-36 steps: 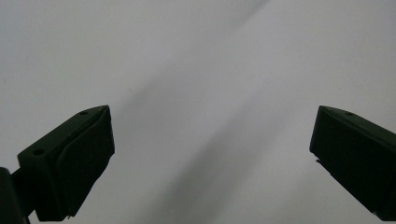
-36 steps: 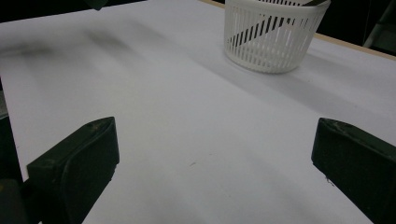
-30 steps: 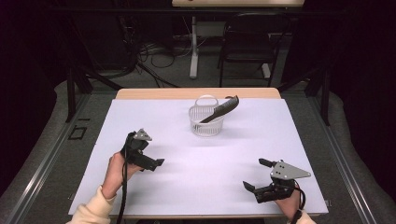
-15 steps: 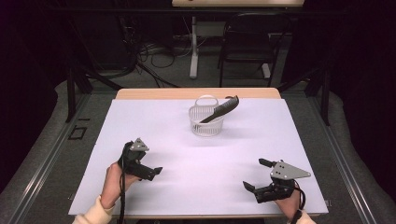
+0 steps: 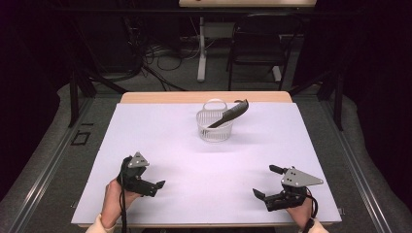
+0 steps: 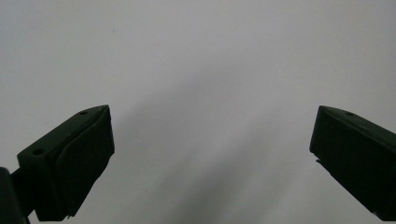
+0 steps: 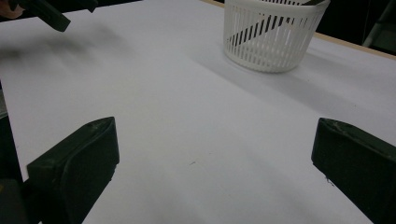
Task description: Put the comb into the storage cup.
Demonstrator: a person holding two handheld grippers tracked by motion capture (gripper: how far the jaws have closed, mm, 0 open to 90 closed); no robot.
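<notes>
In the high view, the left gripper (image 5: pixel 154 186) sits at the lower left of the frame, held by a hand (image 5: pixel 114 201) that comes up from the bottom edge. It hangs low over the white table (image 5: pixel 160 141), its jaws pointing toward the right of the picture. In the left gripper view, those jaws stand wide apart at the two lower corners, with nothing but bare white surface between them.

At the upper middle of the high view stands a white slotted basket (image 5: pixel 214 127), well apart from both grippers. A dark utensil (image 5: pixel 229 113) leans in it, its upper end jutting over the rim toward the upper right.

At the lower right of the high view, the right gripper (image 5: pixel 265 182) rests close to the table's near edge, jaws spread wide and holding nothing. In the right gripper view, the basket (image 7: pixel 273 35) appears at the upper right beyond the parted jaws.
</notes>
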